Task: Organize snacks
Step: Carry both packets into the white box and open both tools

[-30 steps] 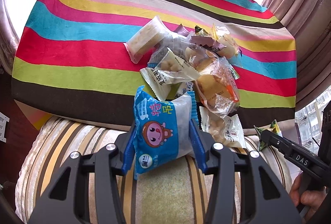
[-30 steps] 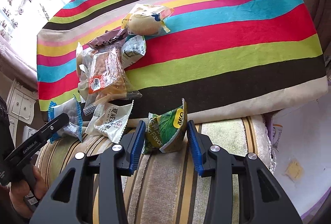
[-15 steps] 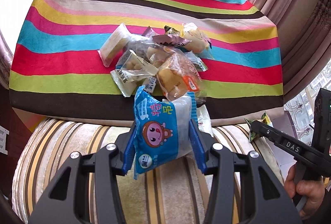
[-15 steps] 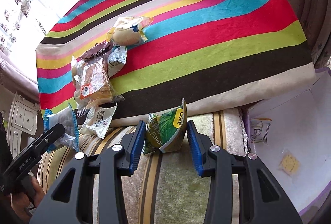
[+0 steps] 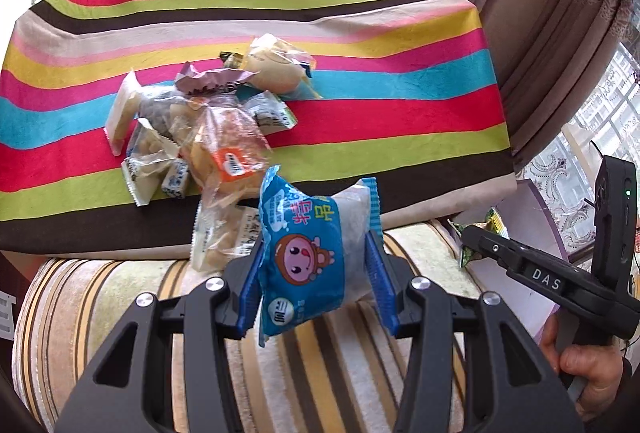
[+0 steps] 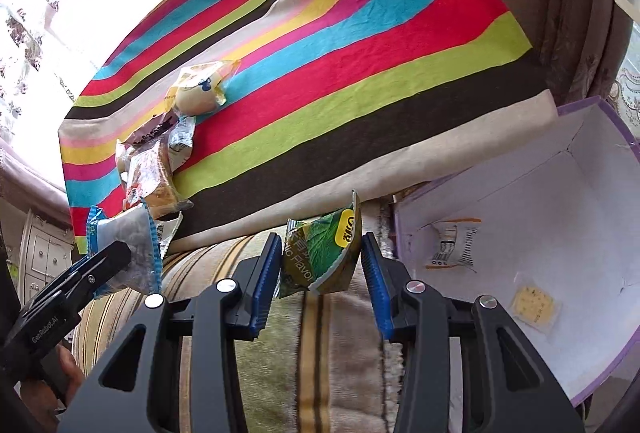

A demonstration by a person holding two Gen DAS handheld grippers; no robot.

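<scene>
My left gripper is shut on a blue snack packet with a cartoon face, held above the striped sofa edge; that packet also shows in the right wrist view. My right gripper is shut on a green snack packet, close to an open purple-edged white box on its right. A pile of several wrapped snacks lies on the rainbow-striped cloth, also visible in the right wrist view.
The beige striped sofa cushion lies below both grippers. The box holds a small yellow item and a label. Brown curtains hang at the right. A white cabinet stands at the far left.
Both grippers have swung to the right with their packets. The snack pile has slid left in both views, and the white box has come much further into the right wrist view.
</scene>
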